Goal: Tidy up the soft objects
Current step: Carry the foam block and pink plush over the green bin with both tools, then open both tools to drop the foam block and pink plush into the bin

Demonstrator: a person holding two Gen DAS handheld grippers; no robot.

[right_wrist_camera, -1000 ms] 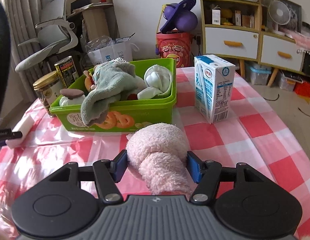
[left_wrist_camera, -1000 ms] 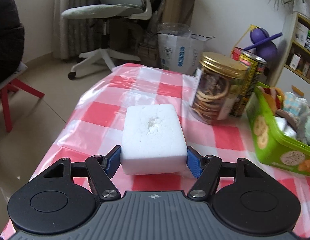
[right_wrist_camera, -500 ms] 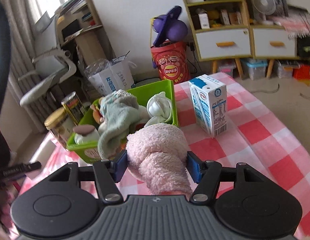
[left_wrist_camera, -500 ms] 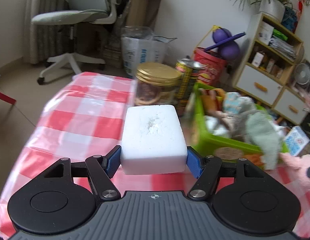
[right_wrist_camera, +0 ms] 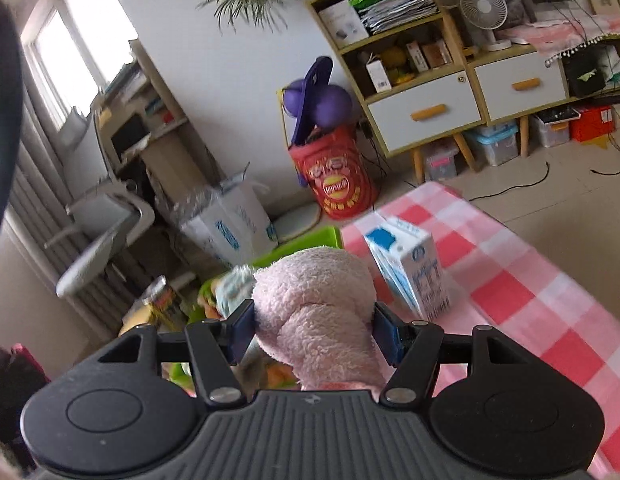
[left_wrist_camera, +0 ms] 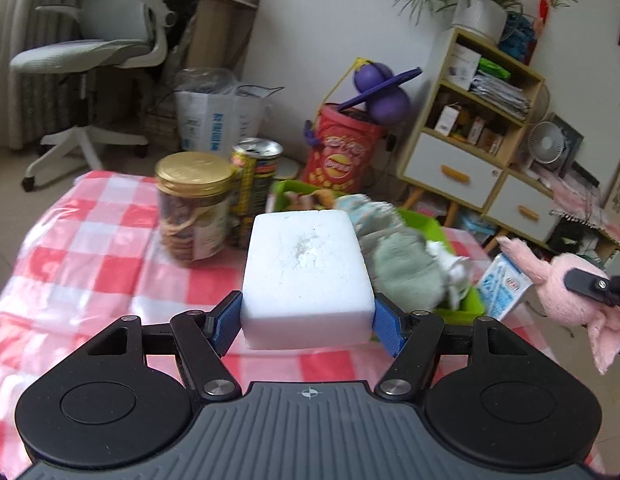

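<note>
Pinching a white sponge block point(left_wrist_camera: 306, 276) by its two long sides, the left gripper point(left_wrist_camera: 307, 326) has both blue pads point(left_wrist_camera: 226, 322) pressed flat against it, the block sticking out forward and held clear above the checked tablecloth point(left_wrist_camera: 90, 264). The right gripper point(right_wrist_camera: 314, 332) is likewise clamped on a pink plush toy point(right_wrist_camera: 316, 304), its pads sunk into the fluffy body; in the left wrist view that same toy point(left_wrist_camera: 566, 292) shows at the far right with a black finger across it, raised off the cloth.

The landmark is the green plastic bin point(left_wrist_camera: 434, 224), which sits on the tablecloth just beyond the sponge. It is heaped with soft things: a grey-green cloth point(left_wrist_camera: 406, 272) draped over its near rim and a pale blue patterned cloth point(left_wrist_camera: 370, 210) behind that. Left of the bin stands a clear jar with a gold lid point(left_wrist_camera: 196, 204), and touching or just beside that, a yellow printed can point(left_wrist_camera: 256, 176). Right of the bin stands a blue and white milk carton point(right_wrist_camera: 410, 272), near its corner. Beyond the bin, on the floor, are a red snack-print drum point(left_wrist_camera: 342, 152) with a purple toy point(left_wrist_camera: 380, 92) on top, and a wooden shelf unit with white drawers point(left_wrist_camera: 470, 132) to the right of that.
</note>
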